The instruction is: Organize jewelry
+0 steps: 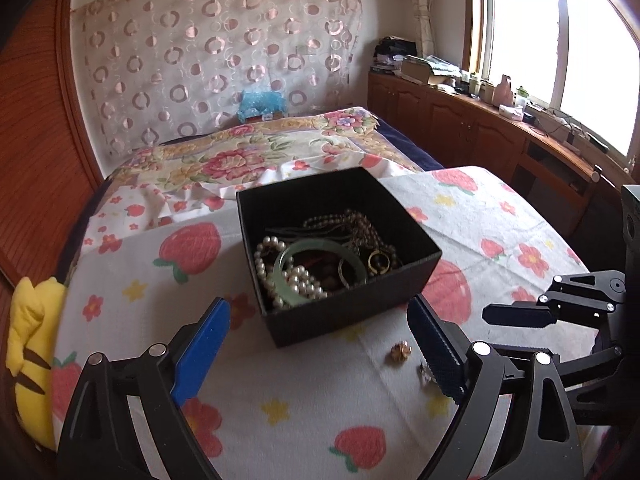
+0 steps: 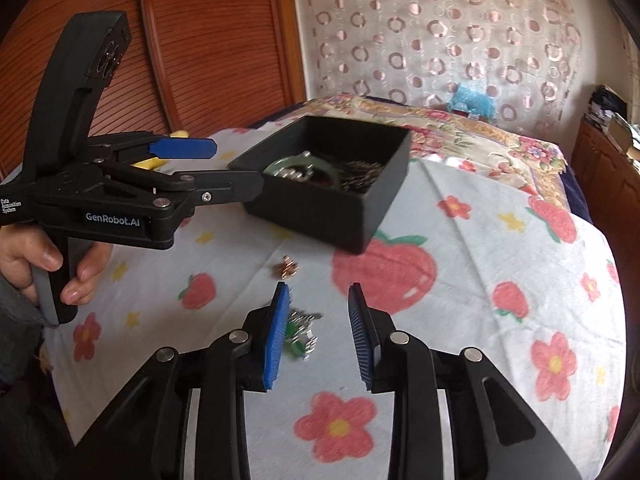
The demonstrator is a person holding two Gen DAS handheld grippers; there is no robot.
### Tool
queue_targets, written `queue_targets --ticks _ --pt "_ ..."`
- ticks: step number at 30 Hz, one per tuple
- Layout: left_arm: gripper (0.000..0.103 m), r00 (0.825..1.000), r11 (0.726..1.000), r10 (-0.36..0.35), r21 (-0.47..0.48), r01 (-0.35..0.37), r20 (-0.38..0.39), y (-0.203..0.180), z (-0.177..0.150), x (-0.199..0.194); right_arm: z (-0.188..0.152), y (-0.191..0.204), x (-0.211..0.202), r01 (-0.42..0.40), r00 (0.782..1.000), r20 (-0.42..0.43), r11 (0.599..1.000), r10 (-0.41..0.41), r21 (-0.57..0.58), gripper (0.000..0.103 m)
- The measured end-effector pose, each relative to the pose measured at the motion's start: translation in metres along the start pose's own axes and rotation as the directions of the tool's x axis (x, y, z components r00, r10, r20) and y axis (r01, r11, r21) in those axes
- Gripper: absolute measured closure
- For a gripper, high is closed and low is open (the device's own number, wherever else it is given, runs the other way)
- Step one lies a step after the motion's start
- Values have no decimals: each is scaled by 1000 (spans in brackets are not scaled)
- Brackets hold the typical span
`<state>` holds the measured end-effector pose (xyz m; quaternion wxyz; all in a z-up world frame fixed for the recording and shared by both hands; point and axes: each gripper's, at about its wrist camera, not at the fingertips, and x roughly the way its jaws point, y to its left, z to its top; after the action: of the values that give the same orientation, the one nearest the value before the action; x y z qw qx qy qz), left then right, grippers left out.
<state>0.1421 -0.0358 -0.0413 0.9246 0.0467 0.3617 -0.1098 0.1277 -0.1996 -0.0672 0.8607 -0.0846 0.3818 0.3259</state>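
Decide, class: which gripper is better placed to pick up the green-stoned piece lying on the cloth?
Right. The right gripper stands open with the green piece between its fingers, beside its blue pad. The left gripper is open too, but up by the box, away from it.

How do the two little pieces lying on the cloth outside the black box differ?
The gold piece is a rosy-gold cluster; the silver piece is silvery with green stones. The gold piece lies nearer the black box, clear of both grippers; the silver piece sits between the right gripper's open fingers. Both rest on the cloth.
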Motion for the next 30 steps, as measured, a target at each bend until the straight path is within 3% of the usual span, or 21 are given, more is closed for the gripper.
queue_targets --ticks 9,13,17,20,30 --pt "17 999 1000 -10 12 10 -52 9 -35 3 -7 12 15 -23 997 -72 999 20 -43 70" --pt "17 995 1000 -3 14 5 -95 13 -49 11 -9 20 24 7 994 -105 996 -16 -86 70" --pt "17 990 1000 -26 2 27 -138 16 -53 18 -7 21 26 24 993 -111 993 -37 -113 70" --pt "9 985 998 -19 48 28 -172 9 -54 24 -5 21 27 36 992 -114 992 -50 -121 85" --pt "8 984 995 -44 78 59 -173 6 -59 19 -11 -1 6 60 996 -60 997 -62 -41 86"
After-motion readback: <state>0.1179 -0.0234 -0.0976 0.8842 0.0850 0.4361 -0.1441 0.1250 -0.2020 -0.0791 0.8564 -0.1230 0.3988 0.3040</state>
